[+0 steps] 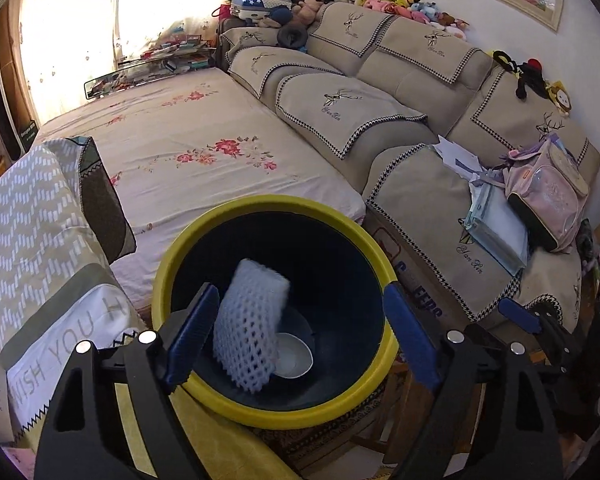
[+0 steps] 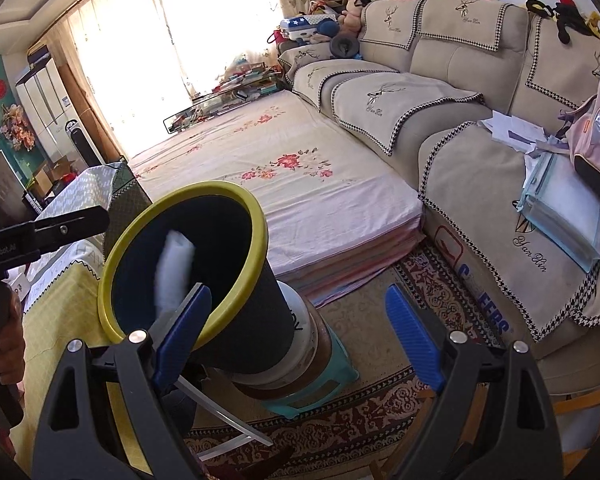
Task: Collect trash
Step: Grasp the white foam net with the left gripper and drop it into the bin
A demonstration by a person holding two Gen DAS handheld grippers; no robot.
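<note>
My left gripper (image 1: 296, 340), jaws released, hovers over the bin (image 1: 188, 236); foam net (image 1: 252, 328) drops upright inside (right gripper (image 2: 300, 328) also open).

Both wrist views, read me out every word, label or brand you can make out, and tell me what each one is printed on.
"WISH YOU H", cut off: white panel of the grey patterned cloth.
"Yan Xin": script under the deer on the beige houndstooth-edged sofa covers.
"GenRobot.AI": black handle of the left gripper.
"EERS", partly hidden: blue letters on the cardboard box under the sofa cover.
Unreadable: letters on the white bucket under the yellow-rimmed black bin, wall signs.
</note>
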